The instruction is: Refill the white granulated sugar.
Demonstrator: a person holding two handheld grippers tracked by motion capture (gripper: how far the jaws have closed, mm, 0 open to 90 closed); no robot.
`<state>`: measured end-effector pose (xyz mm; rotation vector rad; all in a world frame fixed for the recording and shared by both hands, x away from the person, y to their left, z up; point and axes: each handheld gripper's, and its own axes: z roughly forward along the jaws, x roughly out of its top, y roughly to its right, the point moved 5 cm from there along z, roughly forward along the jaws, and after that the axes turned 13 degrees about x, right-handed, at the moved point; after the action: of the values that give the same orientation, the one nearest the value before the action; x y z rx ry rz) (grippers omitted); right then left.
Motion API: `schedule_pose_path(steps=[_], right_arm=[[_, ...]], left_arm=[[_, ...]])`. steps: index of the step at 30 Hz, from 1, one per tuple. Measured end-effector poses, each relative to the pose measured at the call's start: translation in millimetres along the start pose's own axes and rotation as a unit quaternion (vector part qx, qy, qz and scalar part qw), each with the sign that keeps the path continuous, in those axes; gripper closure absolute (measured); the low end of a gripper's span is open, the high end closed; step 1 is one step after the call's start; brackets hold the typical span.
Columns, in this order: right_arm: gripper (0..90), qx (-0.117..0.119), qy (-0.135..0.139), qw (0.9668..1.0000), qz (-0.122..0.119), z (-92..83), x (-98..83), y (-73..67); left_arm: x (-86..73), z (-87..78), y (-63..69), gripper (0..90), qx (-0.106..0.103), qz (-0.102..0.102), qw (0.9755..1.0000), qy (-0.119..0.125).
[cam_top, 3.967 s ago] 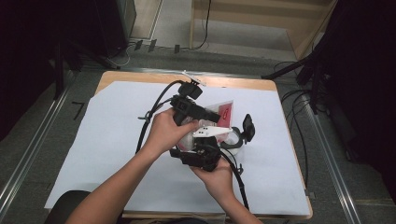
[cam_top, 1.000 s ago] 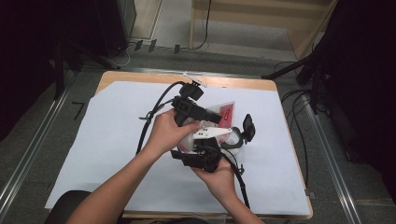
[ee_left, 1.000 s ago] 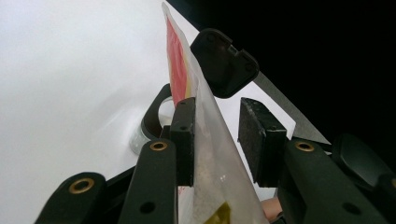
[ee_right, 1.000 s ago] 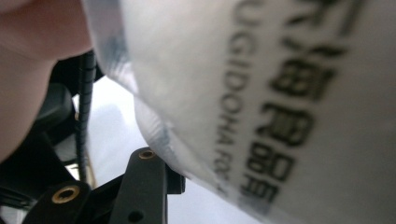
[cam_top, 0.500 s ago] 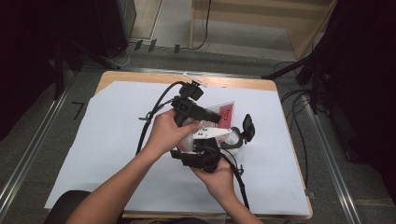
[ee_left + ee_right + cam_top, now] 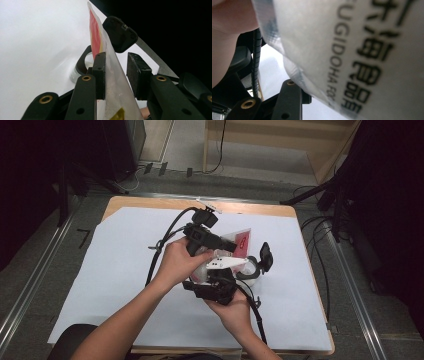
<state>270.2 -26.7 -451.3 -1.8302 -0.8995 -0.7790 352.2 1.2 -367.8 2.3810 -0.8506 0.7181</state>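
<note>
Holding the bag (image 6: pixel 235 240) near the frame's middle for opening, the left gripper (image 6: pixel 227 246) jaws sit partly open around it, while I cannot tell about the right gripper (image 6: pixel 220 282) jaws.

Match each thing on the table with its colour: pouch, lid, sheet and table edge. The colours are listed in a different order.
Things:
1. pouch
2. lid
3. sheet
4. table edge

Colours:
A. black
B. wood brown
C. see-through with a red patch
D. white

Pairs: 1-C, 2-A, 3-D, 4-B
</note>
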Motion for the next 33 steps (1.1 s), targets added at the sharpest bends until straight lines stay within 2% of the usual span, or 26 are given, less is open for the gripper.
schedule_pose_path(steps=[16,33], right_arm=[[64.2,-0.002,0.000,1.0000,0.001,0.5,-1.0,0.8],[64.2,-0.003,-0.002,1.0000,-0.002,0.7,-1.5,1.0]], left_arm=[[0.1,2.1,-1.1,69.1,-0.005,-0.003,1.0000,0.000],[-0.9,1.7,-0.9,70.5,0.002,-0.002,1.0000,0.006]])
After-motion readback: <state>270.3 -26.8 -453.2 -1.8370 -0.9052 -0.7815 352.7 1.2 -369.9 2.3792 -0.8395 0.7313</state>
